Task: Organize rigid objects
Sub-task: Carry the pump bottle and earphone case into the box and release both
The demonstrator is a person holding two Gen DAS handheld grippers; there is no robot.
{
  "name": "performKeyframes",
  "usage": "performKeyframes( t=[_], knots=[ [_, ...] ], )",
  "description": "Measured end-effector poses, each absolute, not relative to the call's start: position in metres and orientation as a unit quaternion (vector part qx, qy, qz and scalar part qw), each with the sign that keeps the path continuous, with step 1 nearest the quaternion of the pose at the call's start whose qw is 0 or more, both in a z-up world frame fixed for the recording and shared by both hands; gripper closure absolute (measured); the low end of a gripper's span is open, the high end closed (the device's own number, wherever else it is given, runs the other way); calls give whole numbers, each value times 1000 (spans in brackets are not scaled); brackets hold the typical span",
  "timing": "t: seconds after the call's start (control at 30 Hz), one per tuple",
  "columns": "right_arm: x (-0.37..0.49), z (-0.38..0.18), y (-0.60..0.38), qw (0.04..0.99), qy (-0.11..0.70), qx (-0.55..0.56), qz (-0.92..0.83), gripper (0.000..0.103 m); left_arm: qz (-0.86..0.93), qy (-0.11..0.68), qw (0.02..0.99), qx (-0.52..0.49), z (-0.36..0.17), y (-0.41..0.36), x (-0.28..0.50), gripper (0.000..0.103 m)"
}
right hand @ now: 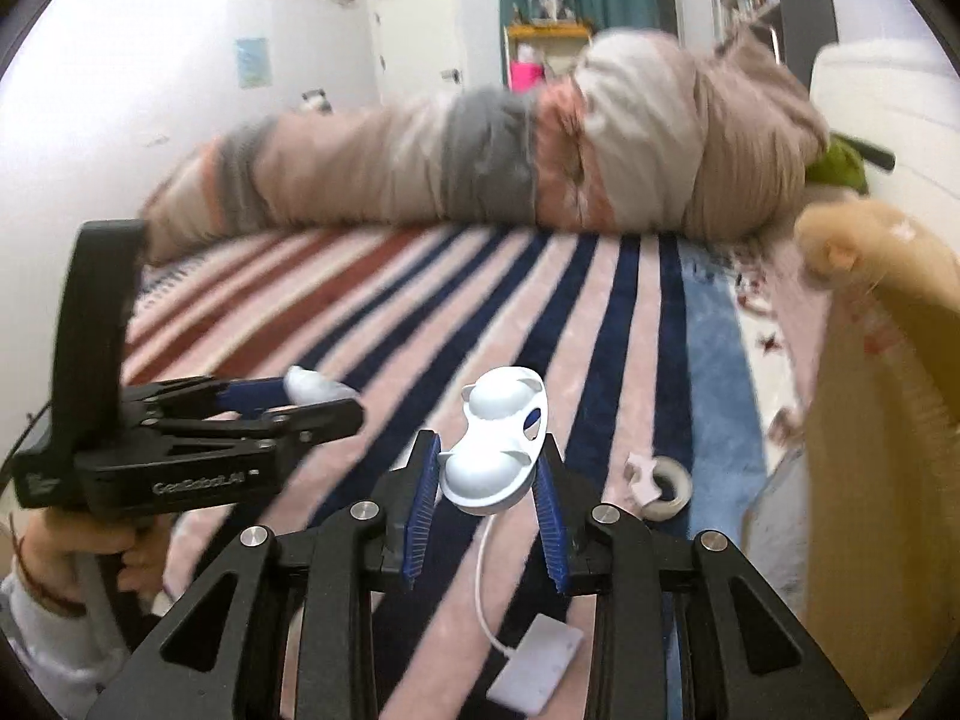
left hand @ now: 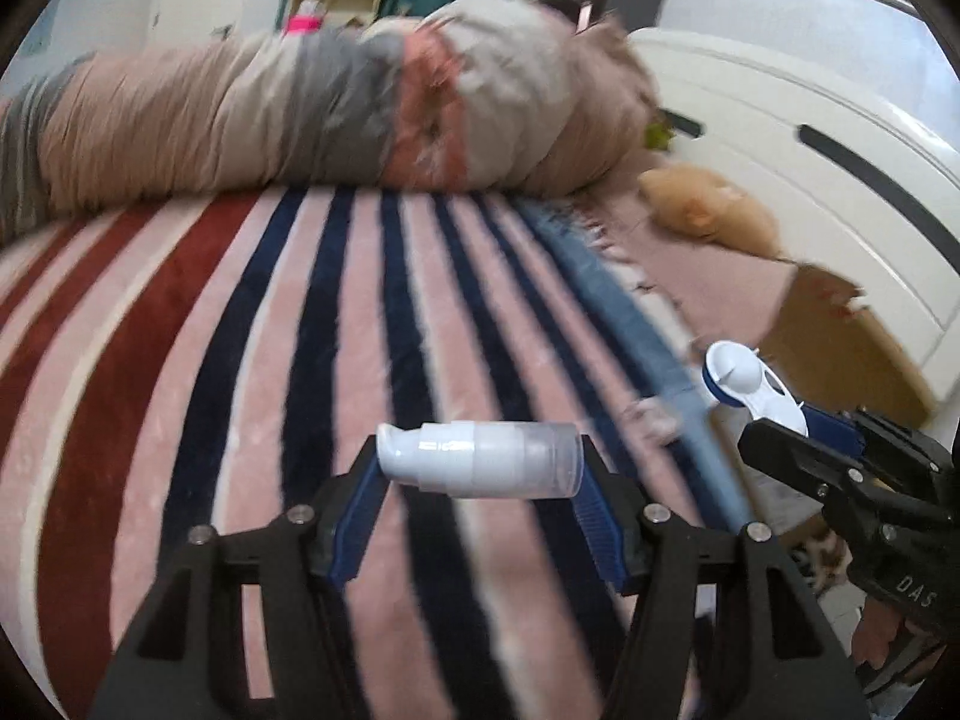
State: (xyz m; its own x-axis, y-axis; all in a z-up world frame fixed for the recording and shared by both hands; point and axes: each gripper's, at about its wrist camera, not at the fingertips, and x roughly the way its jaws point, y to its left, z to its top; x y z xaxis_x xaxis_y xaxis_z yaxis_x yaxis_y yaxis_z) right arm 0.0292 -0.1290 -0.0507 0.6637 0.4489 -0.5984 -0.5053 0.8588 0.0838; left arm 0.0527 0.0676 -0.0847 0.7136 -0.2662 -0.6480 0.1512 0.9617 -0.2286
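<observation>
A big striped blanket (right hand: pixel 540 312) covers the bed. A rolled-up quilt (right hand: pixel 480 162) lies across its far end. A tape roll (right hand: pixel 666 489), a white cable (right hand: pixel 486 588) and a flat white box (right hand: pixel 536 669) lie on the stripes.

- My right hand-held gripper (right hand: pixel 487 495) clamps a white plastic piece (right hand: pixel 498 450) above the striped blanket (right hand: pixel 606 312).
- My left hand-held gripper (right hand: pixel 312 399) holds a white bottle (right hand: pixel 315 387).
- Tape roll (right hand: pixel 669 486) lies nearby.
</observation>
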Motion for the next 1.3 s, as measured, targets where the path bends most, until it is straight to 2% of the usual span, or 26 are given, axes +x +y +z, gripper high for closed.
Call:
performKeyframes(
  t=[0.27,0.43,0.6,0.73,1.07,1.3],
  knots=[
    [-6,14,-218,950,236,-16,206,77,-190,296,936,-33,11,-23,35,46],
    [-1,11,-281,954,263,-37,137,77,-237,283,929,11,43,-98,45,46],
    [9,-17,-315,940,317,-78,97,76,-291,309,904,43,43,-162,61,46],
    [11,-30,-322,936,329,-83,90,76,-286,336,894,79,30,-195,71,46],
    [8,-39,-331,936,331,-65,96,69,-262,371,882,122,8,-206,90,46],
    [7,-39,-333,938,327,-52,97,69,-219,383,879,181,-5,-215,102,46]
  ],
)
